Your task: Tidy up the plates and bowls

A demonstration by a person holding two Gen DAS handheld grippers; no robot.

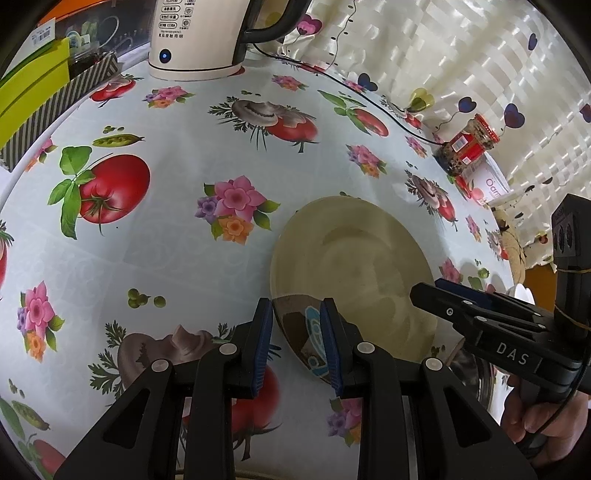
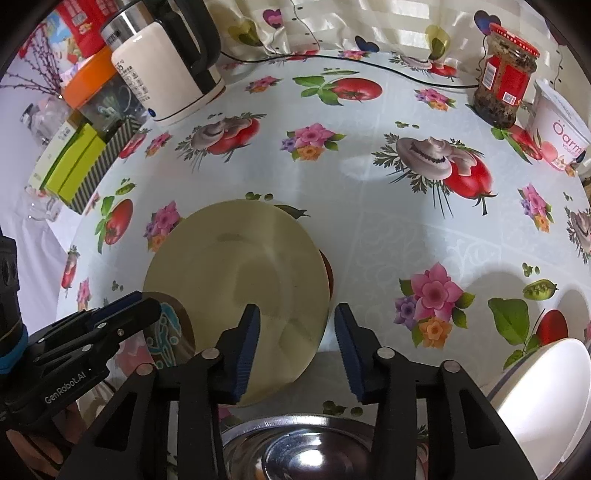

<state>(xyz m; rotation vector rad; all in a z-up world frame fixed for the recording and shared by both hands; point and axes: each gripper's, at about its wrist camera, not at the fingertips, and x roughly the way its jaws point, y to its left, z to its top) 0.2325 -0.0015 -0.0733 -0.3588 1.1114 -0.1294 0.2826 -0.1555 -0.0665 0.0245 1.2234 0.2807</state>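
Fingers (image 1: 264,332) around one plate (image 1: 351,269)

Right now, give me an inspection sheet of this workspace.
Surface: printed tablecloth, lying flat.
Job's things: cream plate, patterned dish at its edge; steel bowl and white bowl nearer.
Clutter: kettle, jar, yogurt tub, striped box.
Grippers: left claw shut on patterned dish; right claw open astride cream plate's rim.
Cables: black cord along far edge.
Surroundings: heart-print curtain.
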